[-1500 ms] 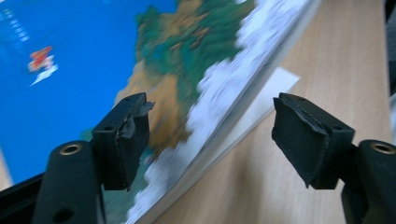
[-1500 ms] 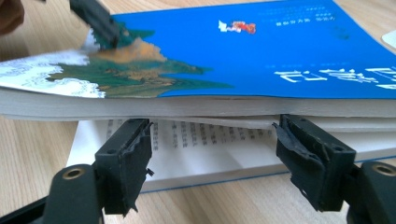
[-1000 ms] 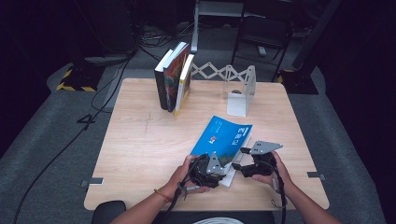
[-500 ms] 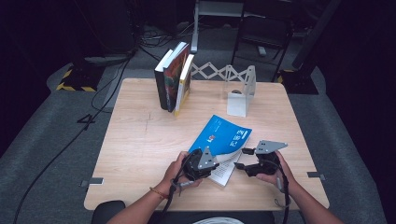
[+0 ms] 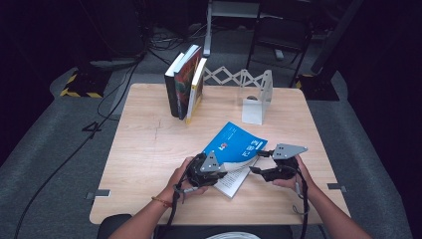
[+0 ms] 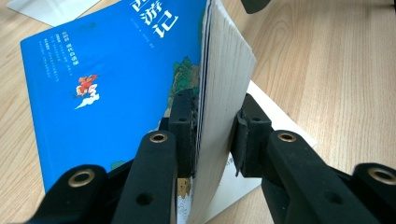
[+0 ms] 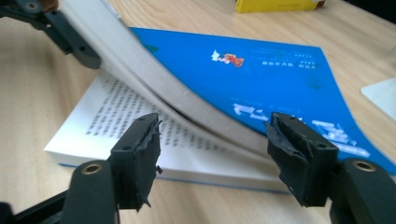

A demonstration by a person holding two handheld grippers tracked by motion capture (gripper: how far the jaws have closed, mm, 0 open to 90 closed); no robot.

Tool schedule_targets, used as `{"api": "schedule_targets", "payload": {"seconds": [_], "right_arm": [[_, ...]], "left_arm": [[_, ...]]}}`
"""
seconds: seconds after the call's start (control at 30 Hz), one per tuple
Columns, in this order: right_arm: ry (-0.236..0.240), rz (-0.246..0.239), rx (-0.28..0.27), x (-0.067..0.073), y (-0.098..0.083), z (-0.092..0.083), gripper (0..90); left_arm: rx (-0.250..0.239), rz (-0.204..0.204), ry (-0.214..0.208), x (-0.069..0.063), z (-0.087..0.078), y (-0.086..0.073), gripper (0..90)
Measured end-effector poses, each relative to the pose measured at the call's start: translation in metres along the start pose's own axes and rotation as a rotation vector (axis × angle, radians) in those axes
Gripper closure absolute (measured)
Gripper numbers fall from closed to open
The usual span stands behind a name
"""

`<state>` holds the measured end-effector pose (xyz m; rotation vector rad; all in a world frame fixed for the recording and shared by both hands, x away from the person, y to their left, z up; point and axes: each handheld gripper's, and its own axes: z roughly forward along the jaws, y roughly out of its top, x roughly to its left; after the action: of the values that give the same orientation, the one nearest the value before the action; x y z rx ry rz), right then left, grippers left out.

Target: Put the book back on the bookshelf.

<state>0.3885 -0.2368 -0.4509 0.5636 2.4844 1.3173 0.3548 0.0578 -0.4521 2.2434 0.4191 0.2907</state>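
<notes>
Blue paperback book (image 5: 234, 152) is lying on the near half of the wooden table (image 5: 144, 164), between the person's 2 hands, with its front cover and a thick sheaf of pages being lifted off the lower pages. Left gripper (image 6: 212, 135) is clamping that raised sheaf between its 2 black pads, the cover lying against 1 pad and the page edges against the other; its jaws have just been closing on the sheaf and then easing slightly. Right gripper (image 7: 215, 154) is standing half open at the book's near edge, its jaws straddling the curved pages without pressing them. Further back, 3 upright books (image 5: 185, 82) are leaning together beside a white expanding bookend (image 5: 249, 92).
</notes>
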Motion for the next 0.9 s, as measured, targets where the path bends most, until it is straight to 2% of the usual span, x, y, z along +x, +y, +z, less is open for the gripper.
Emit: {"api": "schedule_targets", "payload": {"seconds": [0.23, 0.27, 0.4, 0.47, 0.5, 0.57, 0.63, 0.7, 0.73, 0.83, 0.87, 0.9], "right_arm": [[0.018, -0.04, 0.018, -0.004, 0.001, 0.012, 29.2], [0.003, -0.063, 0.032, -0.005, 0.001, 0.015, 29.1], [-0.031, -0.104, 0.075, -0.008, 0.001, 0.022, 27.5], [-0.036, -0.103, 0.09, -0.011, 0.001, 0.025, 25.2], [-0.033, -0.098, 0.092, -0.012, 0.001, 0.025, 25.5], [-0.059, -0.123, 0.112, -0.015, 0.0, 0.028, 28.3], [-0.049, -0.121, 0.106, -0.017, -0.002, 0.03, 29.3], [-0.071, -0.143, 0.124, -0.019, -0.003, 0.031, 31.5], [-0.085, -0.148, 0.124, -0.02, -0.004, 0.032, 32.1], [-0.071, -0.141, 0.106, -0.024, -0.005, 0.032, 34.1], [-0.071, -0.165, 0.09, -0.024, -0.006, 0.032, 41.1], [-0.071, -0.165, 0.09, -0.024, -0.006, 0.032, 41.1]], "left_arm": [[-0.002, -0.01, -0.005, 0.006, -0.004, -0.002, 71.9], [-0.003, -0.013, -0.003, 0.006, -0.005, -0.002, 71.9], [-0.003, -0.012, -0.005, 0.009, -0.007, -0.003, 71.9], [-0.004, -0.015, -0.005, 0.011, -0.008, -0.004, 71.9], [-0.01, -0.022, -0.006, 0.011, -0.009, -0.004, 71.9], [-0.017, -0.033, -0.011, 0.014, -0.012, -0.005, 71.7], [-0.008, -0.027, -0.012, 0.016, -0.013, -0.007, 71.5], [-0.008, -0.028, -0.011, 0.017, -0.015, -0.008, 71.3], [-0.01, -0.032, -0.014, 0.018, -0.016, -0.009, 71.1], [-0.006, -0.034, -0.013, 0.021, -0.018, -0.01, 70.5], [-0.013, -0.051, -0.018, 0.025, -0.021, -0.012, 70.1], [-0.013, -0.051, -0.018, 0.025, -0.021, -0.012, 69.7]]}}
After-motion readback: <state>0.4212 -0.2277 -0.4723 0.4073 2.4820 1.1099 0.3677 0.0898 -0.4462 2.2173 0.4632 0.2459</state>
